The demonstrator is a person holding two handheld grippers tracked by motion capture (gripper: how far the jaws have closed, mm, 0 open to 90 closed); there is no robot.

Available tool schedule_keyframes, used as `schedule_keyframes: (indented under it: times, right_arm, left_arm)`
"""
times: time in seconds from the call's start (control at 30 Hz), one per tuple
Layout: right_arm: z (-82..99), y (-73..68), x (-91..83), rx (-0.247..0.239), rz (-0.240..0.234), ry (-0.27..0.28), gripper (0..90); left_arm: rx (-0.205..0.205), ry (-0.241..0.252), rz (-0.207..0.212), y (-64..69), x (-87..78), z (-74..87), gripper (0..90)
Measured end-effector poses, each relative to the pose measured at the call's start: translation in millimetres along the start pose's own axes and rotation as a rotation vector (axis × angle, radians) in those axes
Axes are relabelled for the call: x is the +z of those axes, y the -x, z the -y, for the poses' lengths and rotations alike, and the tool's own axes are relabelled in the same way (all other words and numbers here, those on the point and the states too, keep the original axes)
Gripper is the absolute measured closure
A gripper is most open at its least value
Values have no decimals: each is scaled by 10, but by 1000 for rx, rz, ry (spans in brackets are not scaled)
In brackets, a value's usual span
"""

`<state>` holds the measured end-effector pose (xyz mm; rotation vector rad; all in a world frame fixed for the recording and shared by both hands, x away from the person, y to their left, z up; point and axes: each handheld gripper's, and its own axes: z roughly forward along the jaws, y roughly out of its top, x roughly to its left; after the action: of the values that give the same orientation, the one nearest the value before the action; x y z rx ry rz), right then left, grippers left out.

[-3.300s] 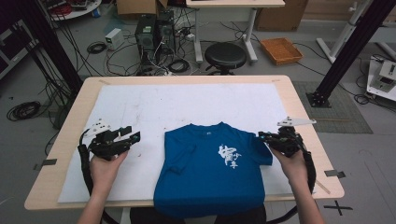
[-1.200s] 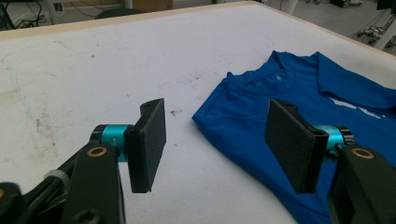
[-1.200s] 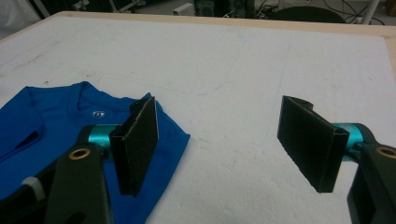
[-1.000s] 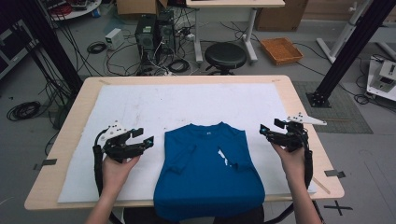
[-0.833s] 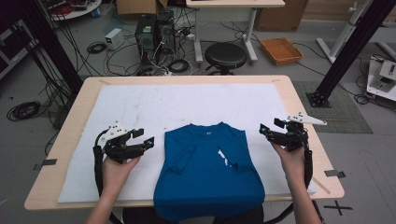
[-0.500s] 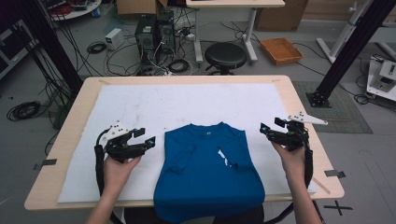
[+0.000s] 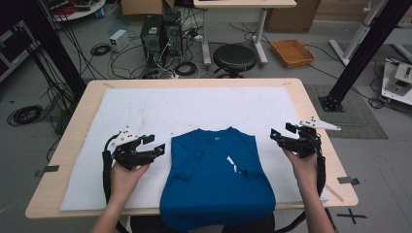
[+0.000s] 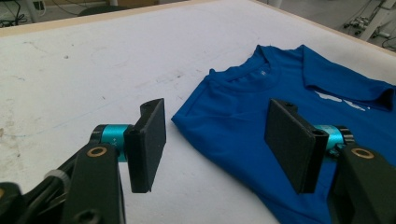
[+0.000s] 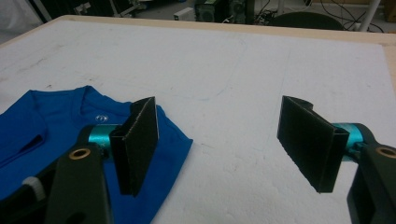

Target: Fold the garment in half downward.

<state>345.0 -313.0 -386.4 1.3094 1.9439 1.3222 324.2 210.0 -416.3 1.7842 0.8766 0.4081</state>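
A blue T-shirt (image 7: 214,184) lies flat on the white mat (image 7: 194,104) at the near middle of the table, its hem hanging over the front edge. Both sleeves are folded inward, and a bit of white print (image 7: 232,162) shows beside the right one. My left gripper (image 7: 154,144) hovers just left of the shirt's shoulder, open and empty. The left gripper view has its jaws (image 8: 219,140) wide apart with the shirt (image 8: 233,107) beyond them. My right gripper (image 7: 281,132) is to the right of the shirt, open, holding nothing (image 9: 224,140). The shirt's shoulder (image 9: 42,126) lies behind its left jaw.
The far half of the mat is bare. The wooden table edge (image 7: 311,111) frames the mat. A black stool (image 7: 234,56), computer cases, cables and an orange tray (image 7: 293,52) are on the floor beyond the table.
Since the oldest frame the shirt has become narrower, with a sleeve folded over most of the white print. Both grippers have drawn back off the shirt's sides. Nothing moves over the last second.
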Motion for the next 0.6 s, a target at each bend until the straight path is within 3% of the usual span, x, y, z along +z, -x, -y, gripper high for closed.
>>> schedule_keyframes:
  times: [0.33, 0.6]
  right_arm:
    - [5, 6, 8, 0, -2, 0, 289]
    - [33, 92, -12, 27, 9, 2, 289]
  left_arm:
    - [2, 0, 5, 0, 13, -6, 387]
    - [-25, 1, -10, -77, 19, -77, 387]
